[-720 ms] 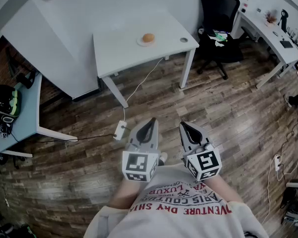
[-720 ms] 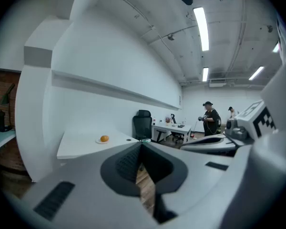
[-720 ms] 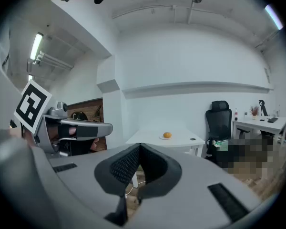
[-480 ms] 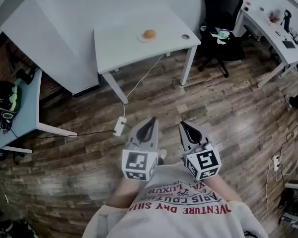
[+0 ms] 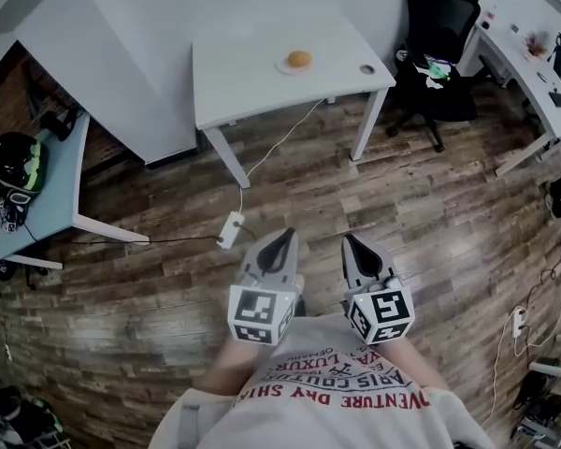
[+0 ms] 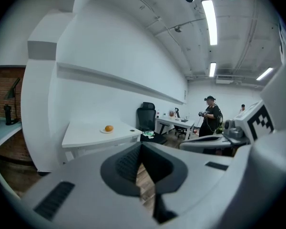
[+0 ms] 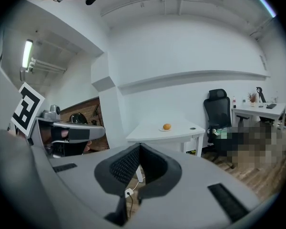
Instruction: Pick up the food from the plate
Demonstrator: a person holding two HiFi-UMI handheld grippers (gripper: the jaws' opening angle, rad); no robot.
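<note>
An orange round food (image 5: 299, 59) lies on a small white plate (image 5: 289, 66) on the white table (image 5: 252, 87) at the far side of the room. It also shows far ahead as the food (image 6: 108, 128) in the left gripper view and the food (image 7: 167, 126) in the right gripper view. My left gripper (image 5: 282, 238) and right gripper (image 5: 349, 240) are held side by side close to the person's chest, over the wooden floor and far from the table. Both are shut with nothing between their jaws.
A small dark disc (image 5: 367, 68) sits near the table's right corner. A black office chair (image 5: 439, 26) and a second desk (image 5: 533, 78) stand to the right. A power strip (image 5: 229, 229) with its cable lies on the floor. A pale blue side table (image 5: 42, 204) carries a helmet (image 5: 14, 162). A person (image 6: 210, 116) stands far off.
The head view has swung a little, so the table and chair now sit further right in the frame. Both grippers stay shut in front of the chest.
</note>
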